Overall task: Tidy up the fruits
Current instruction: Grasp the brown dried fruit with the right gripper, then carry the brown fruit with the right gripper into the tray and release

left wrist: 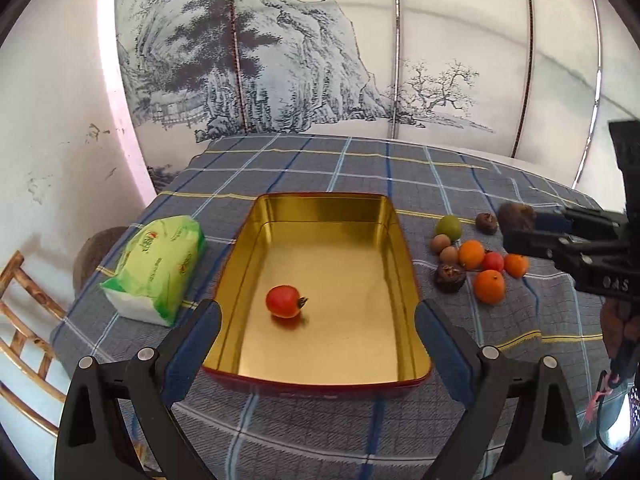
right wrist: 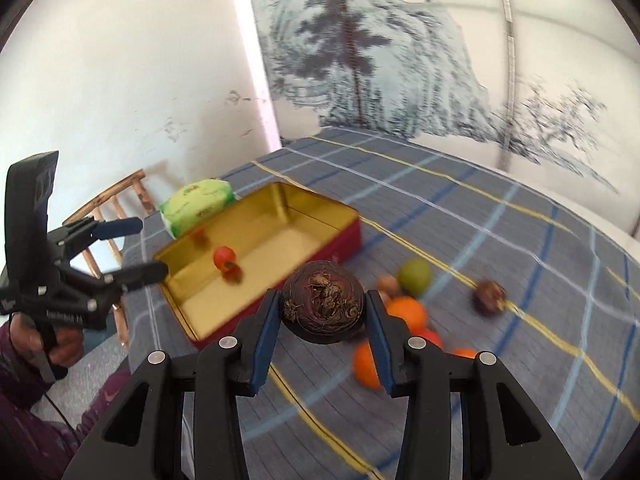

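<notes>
Right gripper (right wrist: 323,314): clamped on one dark brown round water chestnut (right wrist: 323,308)
Left gripper (left wrist: 318,346): spread wide, holding nothing
Gold rectangular metal tin (left wrist: 404,248): one red cherry tomato (left wrist: 283,301) inside
Orange tangerines on the checked cloth: three, nearest (left wrist: 489,286)

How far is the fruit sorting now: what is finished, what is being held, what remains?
Done: one small red tomato lies in the gold metal tin. In hand: the right tool is shut on a dark brown round fruit; the left tool is open. Left: the fruit pile on the checked cloth, about nine pieces.
</notes>
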{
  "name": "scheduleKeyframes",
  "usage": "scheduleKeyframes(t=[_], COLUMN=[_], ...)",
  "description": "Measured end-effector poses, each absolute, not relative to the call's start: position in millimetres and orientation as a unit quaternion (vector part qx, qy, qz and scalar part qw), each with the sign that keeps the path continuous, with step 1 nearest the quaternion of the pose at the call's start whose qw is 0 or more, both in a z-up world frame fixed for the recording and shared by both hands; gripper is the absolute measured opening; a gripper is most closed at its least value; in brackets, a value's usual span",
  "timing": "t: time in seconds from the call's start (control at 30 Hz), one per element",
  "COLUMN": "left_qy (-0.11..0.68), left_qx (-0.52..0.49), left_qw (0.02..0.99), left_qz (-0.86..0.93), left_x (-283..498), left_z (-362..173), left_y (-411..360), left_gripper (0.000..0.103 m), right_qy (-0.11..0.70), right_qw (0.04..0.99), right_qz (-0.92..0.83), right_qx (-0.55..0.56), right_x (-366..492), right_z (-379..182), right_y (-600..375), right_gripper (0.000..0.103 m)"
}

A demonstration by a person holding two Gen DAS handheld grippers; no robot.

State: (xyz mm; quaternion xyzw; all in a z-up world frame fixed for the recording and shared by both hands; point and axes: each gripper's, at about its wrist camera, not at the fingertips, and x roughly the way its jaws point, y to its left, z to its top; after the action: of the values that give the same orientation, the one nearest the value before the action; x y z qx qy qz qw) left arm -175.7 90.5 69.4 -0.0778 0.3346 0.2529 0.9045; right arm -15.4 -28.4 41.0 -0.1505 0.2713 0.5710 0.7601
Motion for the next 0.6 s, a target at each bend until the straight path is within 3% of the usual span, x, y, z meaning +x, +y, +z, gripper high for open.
scheduleKeyframes(t=[0.6], left_qy=[0.345], left_qx=[-0.097], left_qw=[0.888], left_qz=[0.288], left_x=[-195.7], left_z=[57.0], left_y=[120.1], left_gripper=[0.096], right_qy=[0.322], right_qw=[0.729], right_qz=[0.575], right_qx=[-0.186], right_x=[-2.7], right_z=[20.7], right_y=[91.2], right_gripper=[0.043])
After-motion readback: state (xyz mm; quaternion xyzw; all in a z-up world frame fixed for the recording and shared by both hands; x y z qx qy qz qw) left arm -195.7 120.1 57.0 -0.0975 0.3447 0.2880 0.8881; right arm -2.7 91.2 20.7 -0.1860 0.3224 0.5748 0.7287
